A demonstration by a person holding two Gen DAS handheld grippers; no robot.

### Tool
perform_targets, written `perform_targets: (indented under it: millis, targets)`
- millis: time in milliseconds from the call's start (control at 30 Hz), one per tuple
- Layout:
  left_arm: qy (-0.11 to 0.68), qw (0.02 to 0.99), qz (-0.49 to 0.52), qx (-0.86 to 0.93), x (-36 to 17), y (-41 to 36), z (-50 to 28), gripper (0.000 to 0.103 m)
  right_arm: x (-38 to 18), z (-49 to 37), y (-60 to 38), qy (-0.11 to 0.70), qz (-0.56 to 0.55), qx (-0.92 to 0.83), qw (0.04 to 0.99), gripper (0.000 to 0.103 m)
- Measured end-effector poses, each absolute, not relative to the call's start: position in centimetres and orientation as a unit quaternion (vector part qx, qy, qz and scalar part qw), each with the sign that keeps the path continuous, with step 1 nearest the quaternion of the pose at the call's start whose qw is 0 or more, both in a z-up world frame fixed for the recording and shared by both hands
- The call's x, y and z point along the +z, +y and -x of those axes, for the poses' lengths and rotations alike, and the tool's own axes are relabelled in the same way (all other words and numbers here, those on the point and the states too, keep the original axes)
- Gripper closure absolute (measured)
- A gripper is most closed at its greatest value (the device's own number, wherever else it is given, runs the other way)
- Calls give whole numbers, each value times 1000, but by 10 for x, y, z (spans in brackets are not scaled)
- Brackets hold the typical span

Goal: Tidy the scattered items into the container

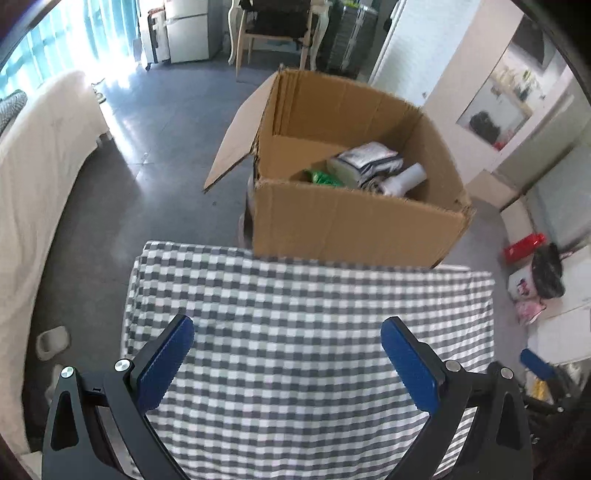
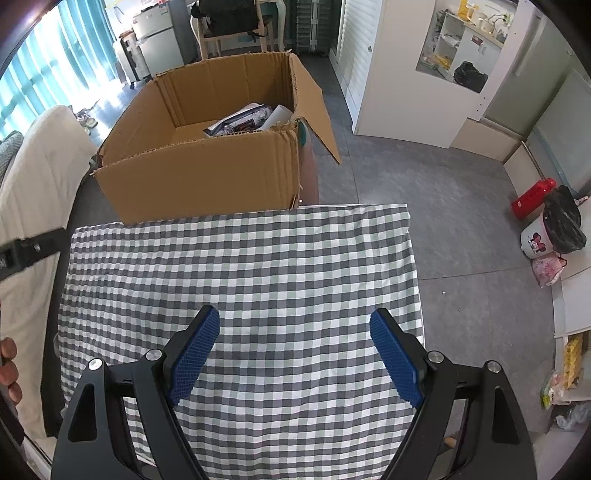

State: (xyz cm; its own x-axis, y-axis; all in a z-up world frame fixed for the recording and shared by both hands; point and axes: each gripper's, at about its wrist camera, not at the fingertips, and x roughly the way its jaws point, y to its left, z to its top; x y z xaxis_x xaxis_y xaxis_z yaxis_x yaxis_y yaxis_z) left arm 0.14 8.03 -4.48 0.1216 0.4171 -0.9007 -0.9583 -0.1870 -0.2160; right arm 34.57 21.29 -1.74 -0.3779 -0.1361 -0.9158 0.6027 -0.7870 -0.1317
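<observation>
An open cardboard box stands on the floor past the far edge of a table with a grey-and-white checked cloth. Inside it lie a green packet, a striped folded bundle and a white roll. The box shows in the right wrist view too, with printed packets inside. My left gripper is open and empty above the cloth. My right gripper is open and empty above the cloth. No loose item shows on the cloth.
A white-covered bed lies left of the table. At the right floor edge stand a red bottle, a black bag and a white bucket. A chair and white cabinets stand behind the box.
</observation>
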Motion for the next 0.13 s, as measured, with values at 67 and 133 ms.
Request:
perform_targets:
  millis: [67,133]
  targets:
    - [269,576,482,604,-42,78,2,0,-18,-347,211,231,-507,-797,231,19]
    - [284,565,473,614,-41,79,3,0,-18,-349,210,230,-507,-797,233,19]
